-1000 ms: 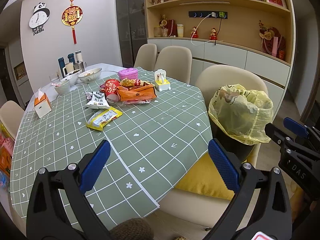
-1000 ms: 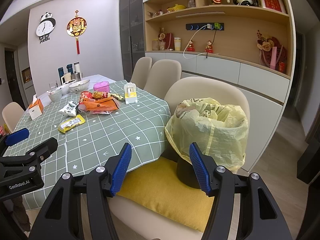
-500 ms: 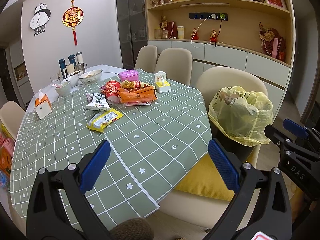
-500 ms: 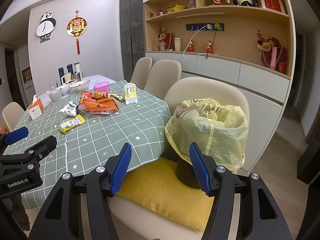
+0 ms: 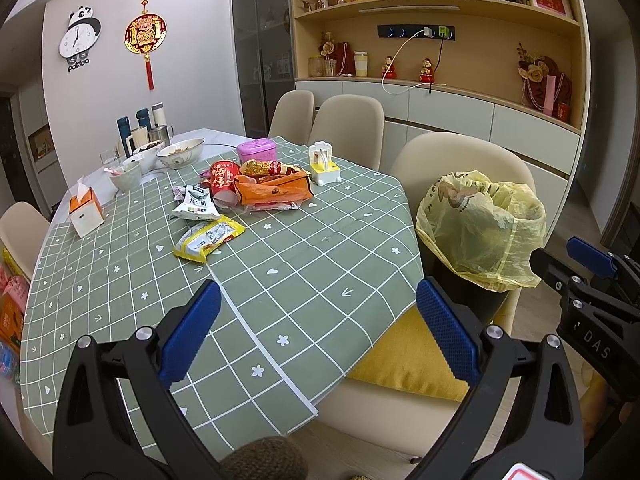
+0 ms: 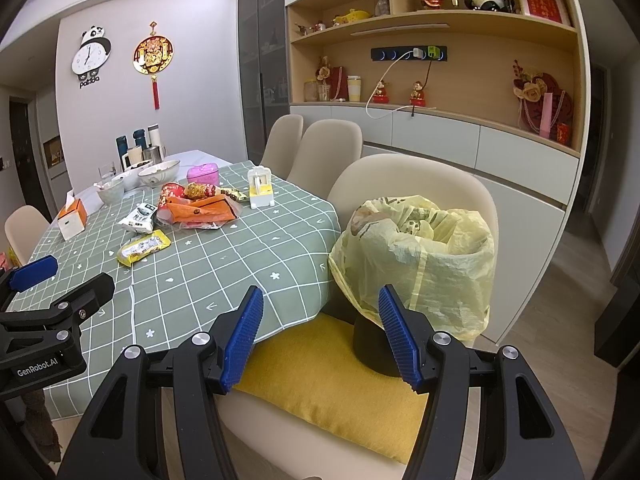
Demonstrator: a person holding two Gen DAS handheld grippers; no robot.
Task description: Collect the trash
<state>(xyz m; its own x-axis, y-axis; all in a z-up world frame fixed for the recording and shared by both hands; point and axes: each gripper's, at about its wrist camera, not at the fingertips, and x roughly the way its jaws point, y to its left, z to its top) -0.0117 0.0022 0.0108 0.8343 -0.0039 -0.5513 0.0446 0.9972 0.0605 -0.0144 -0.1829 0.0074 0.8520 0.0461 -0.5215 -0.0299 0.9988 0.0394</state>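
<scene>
Trash lies on the green checked tablecloth [image 5: 312,276]: a yellow snack wrapper [image 5: 209,237], a white packet [image 5: 195,208], a red cup [image 5: 222,178] on its side and an orange bag [image 5: 272,193]. A black bin lined with a yellow bag [image 5: 482,226] stands on a chair's yellow cushion [image 6: 320,372] beside the table. My left gripper [image 5: 318,332] is open above the table's near edge, well short of the wrappers. My right gripper [image 6: 320,332] is open and empty, low in front of the bin [image 6: 416,256].
Bowls [image 5: 180,153], flasks [image 5: 140,122], a tissue box [image 5: 85,210], a pink box [image 5: 257,150] and a white-yellow holder [image 5: 324,168] stand further back on the table. Beige chairs [image 5: 348,128] line the table's far side. Shelves and cabinets fill the right wall.
Both views have shifted very slightly; the grippers stay open and nothing on the table has moved.
</scene>
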